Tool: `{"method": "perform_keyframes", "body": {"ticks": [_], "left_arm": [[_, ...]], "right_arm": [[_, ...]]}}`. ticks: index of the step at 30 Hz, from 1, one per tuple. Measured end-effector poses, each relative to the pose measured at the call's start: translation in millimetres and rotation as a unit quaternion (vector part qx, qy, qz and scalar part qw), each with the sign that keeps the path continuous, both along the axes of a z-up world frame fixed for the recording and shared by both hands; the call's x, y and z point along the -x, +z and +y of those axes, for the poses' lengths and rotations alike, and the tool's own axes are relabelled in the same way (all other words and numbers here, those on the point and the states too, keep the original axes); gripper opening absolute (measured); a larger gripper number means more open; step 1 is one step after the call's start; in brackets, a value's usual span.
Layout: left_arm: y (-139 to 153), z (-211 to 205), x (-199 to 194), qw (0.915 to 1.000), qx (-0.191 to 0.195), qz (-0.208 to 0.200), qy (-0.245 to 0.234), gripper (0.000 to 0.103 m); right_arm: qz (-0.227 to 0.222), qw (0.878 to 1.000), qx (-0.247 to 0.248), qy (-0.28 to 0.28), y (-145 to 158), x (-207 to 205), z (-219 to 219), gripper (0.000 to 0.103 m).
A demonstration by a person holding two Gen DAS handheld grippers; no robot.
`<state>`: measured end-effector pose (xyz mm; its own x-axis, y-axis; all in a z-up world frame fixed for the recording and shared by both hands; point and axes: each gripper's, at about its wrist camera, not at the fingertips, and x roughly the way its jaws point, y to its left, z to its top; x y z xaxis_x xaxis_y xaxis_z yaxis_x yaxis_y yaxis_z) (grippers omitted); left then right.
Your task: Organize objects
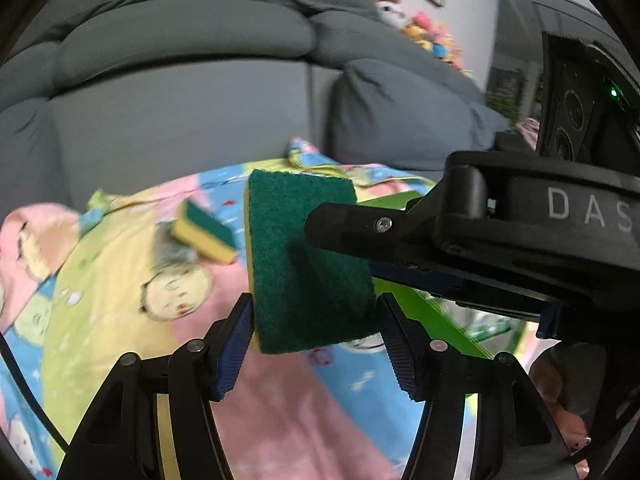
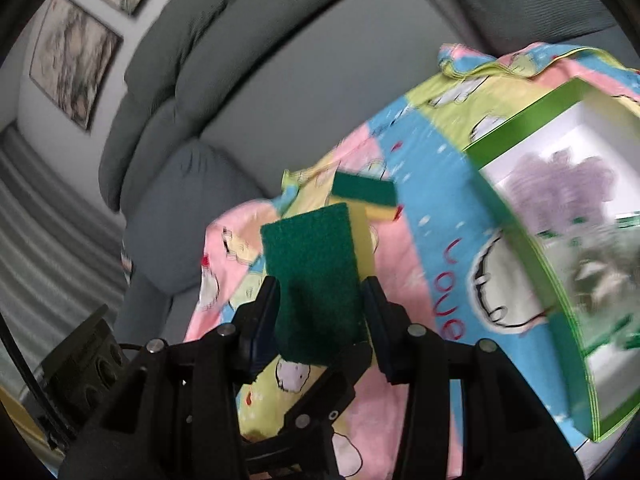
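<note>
The left gripper clamps one green-and-yellow sponge and the right gripper clamps a second sponge, both held above the patterned cloth. A third sponge lies on the cloth, while the green-rimmed box already holds blurred items. By this evidence, sorting is partly done; three sponges remain to be stowed.

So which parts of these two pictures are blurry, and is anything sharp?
Left wrist view: the held sponge and the left gripper are sharp; the blanket and the second sponge behind are smeared by motion. Right wrist view: the green box and its contents are heavily streaked, the sofa soft. Both views bow straight lines, fisheye style.
</note>
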<state>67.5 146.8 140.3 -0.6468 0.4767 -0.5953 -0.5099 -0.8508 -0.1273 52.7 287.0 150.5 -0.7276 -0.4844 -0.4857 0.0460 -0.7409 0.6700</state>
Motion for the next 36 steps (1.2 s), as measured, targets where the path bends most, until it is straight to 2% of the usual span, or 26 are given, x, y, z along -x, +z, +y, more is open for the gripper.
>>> {"method": "perform_keyframes", "body": {"ticks": [8, 14, 25, 36], "left_arm": [[6.8, 60.8, -5.3, 0.9975, 0.011, 0.015, -0.068, 0.063], [4.7, 99.0, -8.5, 0.9940, 0.032, 0.025, -0.102, 0.063], [-8.6, 150.9, -2.7, 0.9875, 0.035, -0.013, -0.153, 0.063], [-28.1, 167.1, 3.0, 0.9824, 0.025, -0.063, -0.174, 0.063]], "right_arm": [[0.024, 0.995, 0.033, -0.086, 3.1, -32.0, 60.6, 0.046], [0.020, 0.989, 0.062, -0.136, -7.7, -45.5, 94.2, 0.046], [-0.003, 0.973, 0.086, -0.215, -27.6, -67.1, 141.9, 0.046], [-0.041, 0.962, 0.084, -0.257, -44.1, -71.3, 162.5, 0.046]]}}
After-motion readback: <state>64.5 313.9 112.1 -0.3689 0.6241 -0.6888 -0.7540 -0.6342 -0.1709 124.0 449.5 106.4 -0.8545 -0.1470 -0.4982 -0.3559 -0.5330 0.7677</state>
